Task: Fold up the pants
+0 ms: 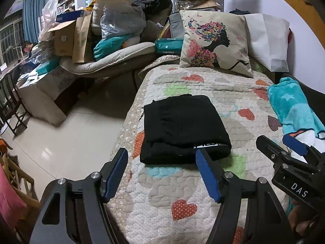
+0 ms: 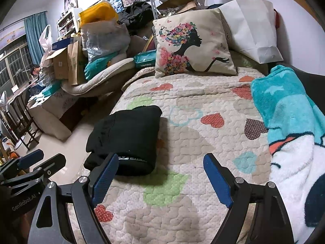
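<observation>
Black pants [image 1: 182,128] lie folded into a compact rectangle on the heart-patterned quilt [image 1: 203,183] near the bed's left edge; they also show in the right wrist view [image 2: 126,138]. My left gripper [image 1: 162,156] is open and empty, just in front of the pants' near edge. My right gripper [image 2: 160,162] is open and empty, to the right of the pants above the quilt [image 2: 203,126]. The right gripper also shows in the left wrist view [image 1: 282,142], and the left gripper in the right wrist view [image 2: 48,156].
A cushion with a woman's silhouette [image 1: 215,42] and a white pillow [image 1: 268,38] stand at the bed's head. A turquoise fleece blanket [image 2: 288,126] lies along the right side. A cluttered sofa with bags and boxes [image 1: 101,40] stands left, across tiled floor [image 1: 61,142].
</observation>
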`<state>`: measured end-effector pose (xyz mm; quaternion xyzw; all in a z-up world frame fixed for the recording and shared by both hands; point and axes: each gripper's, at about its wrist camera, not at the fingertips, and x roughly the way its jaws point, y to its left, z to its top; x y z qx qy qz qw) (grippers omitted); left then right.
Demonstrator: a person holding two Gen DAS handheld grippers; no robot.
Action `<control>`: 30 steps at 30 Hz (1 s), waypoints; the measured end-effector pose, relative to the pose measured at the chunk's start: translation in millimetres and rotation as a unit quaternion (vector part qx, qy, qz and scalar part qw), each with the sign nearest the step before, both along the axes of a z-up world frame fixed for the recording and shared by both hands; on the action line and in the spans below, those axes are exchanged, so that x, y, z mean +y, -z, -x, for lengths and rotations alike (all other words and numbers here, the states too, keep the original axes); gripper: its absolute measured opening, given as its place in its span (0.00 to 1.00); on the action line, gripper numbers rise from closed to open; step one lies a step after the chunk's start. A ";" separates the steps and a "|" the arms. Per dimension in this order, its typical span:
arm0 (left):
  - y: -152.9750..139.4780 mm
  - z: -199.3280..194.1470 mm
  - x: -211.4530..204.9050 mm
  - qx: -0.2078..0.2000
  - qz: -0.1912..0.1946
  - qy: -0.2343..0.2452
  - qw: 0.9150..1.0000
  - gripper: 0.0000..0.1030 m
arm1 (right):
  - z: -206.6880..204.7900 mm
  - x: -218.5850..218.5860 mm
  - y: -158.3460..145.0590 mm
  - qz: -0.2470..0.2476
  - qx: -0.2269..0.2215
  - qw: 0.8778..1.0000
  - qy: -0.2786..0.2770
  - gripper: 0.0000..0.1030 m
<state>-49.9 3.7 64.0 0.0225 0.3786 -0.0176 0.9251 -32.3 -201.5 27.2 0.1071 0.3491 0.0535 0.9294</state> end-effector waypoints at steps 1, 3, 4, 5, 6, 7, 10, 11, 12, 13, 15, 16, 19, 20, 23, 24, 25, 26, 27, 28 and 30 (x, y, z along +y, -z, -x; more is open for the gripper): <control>0.7 -0.3 0.1 0.002 0.001 0.000 1.000 0.67 | 0.0 0.1 0.2 0.000 0.000 1.000 0.000 0.87; 2.2 -0.6 0.6 0.003 0.001 -0.001 1.000 0.67 | 0.0 0.4 0.2 0.000 0.000 1.000 0.000 0.87; 2.1 -0.7 0.7 0.003 0.001 0.000 1.000 0.67 | -0.3 0.5 0.6 0.001 0.001 1.000 0.000 0.87; 2.7 -0.8 0.7 0.004 0.002 0.000 1.000 0.67 | 0.0 0.6 0.2 0.000 0.000 1.000 0.000 0.87; 3.5 -0.8 0.8 0.005 0.002 0.000 1.000 0.67 | 0.1 0.8 0.2 0.001 0.001 1.000 0.000 0.87; 4.1 -1.0 0.8 0.005 0.003 0.000 1.000 0.67 | 0.2 1.0 0.3 0.001 0.001 1.000 0.000 0.87; 5.6 -1.3 1.6 0.007 0.005 0.000 1.000 0.67 | 0.4 1.2 0.5 0.001 0.001 1.000 0.000 0.87; 5.8 -1.3 1.7 0.007 0.006 -0.001 1.000 0.67 | 0.4 1.7 1.1 0.001 0.001 1.000 0.000 0.87; 5.8 -1.3 1.9 0.007 0.006 -0.001 1.000 0.67 | 0.3 1.8 1.1 0.001 0.001 1.000 0.000 0.87; 5.8 -1.2 2.3 0.006 0.007 0.000 1.000 0.67 | 0.4 1.9 1.2 0.001 0.001 1.000 0.000 0.87; 5.6 -1.2 2.7 0.006 0.008 0.001 1.000 0.67 | 0.5 2.2 1.1 0.002 0.001 1.000 0.000 0.87; 5.9 -1.2 2.5 0.005 0.009 0.002 1.000 0.67 | 0.7 2.7 0.4 0.001 0.002 1.000 0.001 0.87; 6.2 -0.8 1.9 0.003 0.010 0.004 1.000 0.67 | 0.5 3.2 4.1 0.002 0.004 1.000 -0.001 0.87; 6.9 -1.1 1.5 0.004 0.010 0.005 1.000 0.67 | -0.1 3.2 5.7 0.002 0.005 1.000 -0.003 0.87; 7.6 -1.1 0.6 0.008 0.013 0.004 1.000 0.67 | -0.7 3.0 7.2 0.004 0.006 1.000 -0.005 0.87; 8.2 -1.5 0.6 0.010 0.014 0.004 1.000 0.67 | -0.8 3.0 7.7 0.004 0.007 1.000 -0.005 0.87; 9.1 -2.2 0.8 0.013 0.017 0.005 1.000 0.67 | -1.1 3.0 8.0 0.005 0.007 1.000 -0.006 0.87; 9.7 -2.6 1.6 0.015 0.019 0.006 1.000 0.67 | -1.6 2.6 8.1 0.005 0.008 1.000 -0.006 0.87; 10.7 -3.3 2.1 0.018 0.021 0.005 1.000 0.67 | -1.4 2.4 8.6 0.005 0.008 1.000 -0.007 0.87; 11.6 -3.7 3.0 0.020 0.022 0.005 1.000 0.67 | -1.6 2.9 8.0 0.006 0.009 1.000 -0.007 0.87; 13.9 -4.8 4.0 0.025 0.025 0.005 0.999 0.67 | -1.4 3.0 8.0 0.006 0.009 1.000 -0.007 0.87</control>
